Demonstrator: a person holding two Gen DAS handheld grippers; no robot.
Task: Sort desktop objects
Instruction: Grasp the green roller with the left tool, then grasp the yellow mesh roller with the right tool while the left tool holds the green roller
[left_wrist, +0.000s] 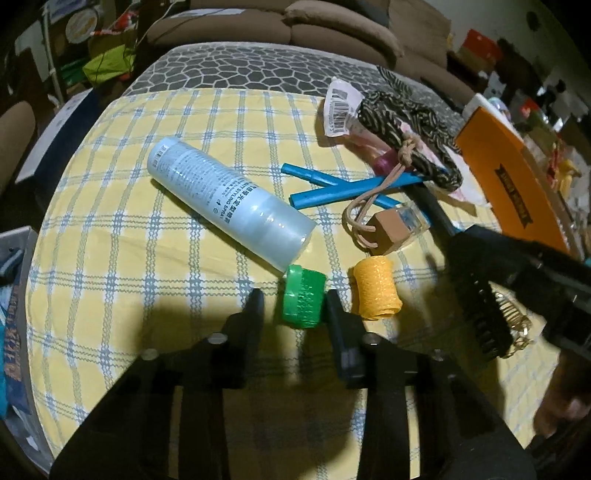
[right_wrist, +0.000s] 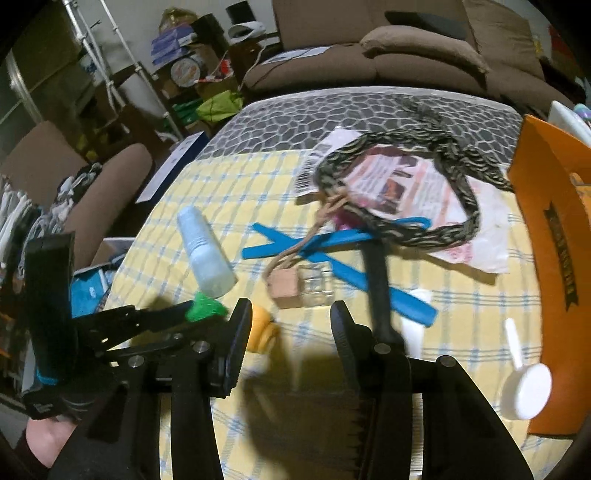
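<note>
My left gripper is open, its fingers on either side of a green hair roller that lies on the yellow checked tablecloth. A yellow roller lies just right of it. My right gripper is open and empty above the cloth; it also shows in the left wrist view over a black brush. In the right wrist view the green roller sits at the left gripper's tips, the yellow roller beside my left finger.
A spray can lies on its side. Blue sticks, a small bottle with a wooden cap, a patterned headband, a packet and a black comb handle crowd the middle. An orange box and a white bottle stand right.
</note>
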